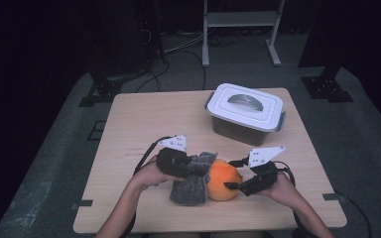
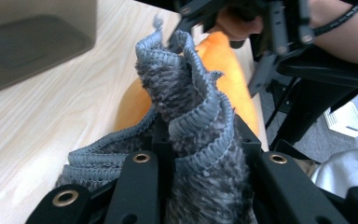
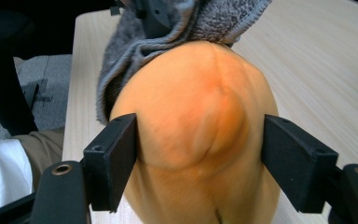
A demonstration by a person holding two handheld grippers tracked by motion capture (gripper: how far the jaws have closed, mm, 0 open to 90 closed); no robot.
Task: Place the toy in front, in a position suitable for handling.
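Cloth (image 1: 192, 184) sits pinched in our left gripper (image 1: 194, 166); our right gripper (image 1: 234, 174) straddles the orange fruit (image 1: 222, 180) at lower centre, jaws wide, seemingly not pressing.

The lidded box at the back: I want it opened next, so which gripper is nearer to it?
Right. The right gripper sits around the orange fruit, below the white-lidded box. The left gripper, clamped on the grey cloth, lies farther left.

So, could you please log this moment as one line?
left gripper: shut on grey cloth | right gripper: jaws straddle orange fruit, right jaw off it | cloth against fruit | lidded box: untouched
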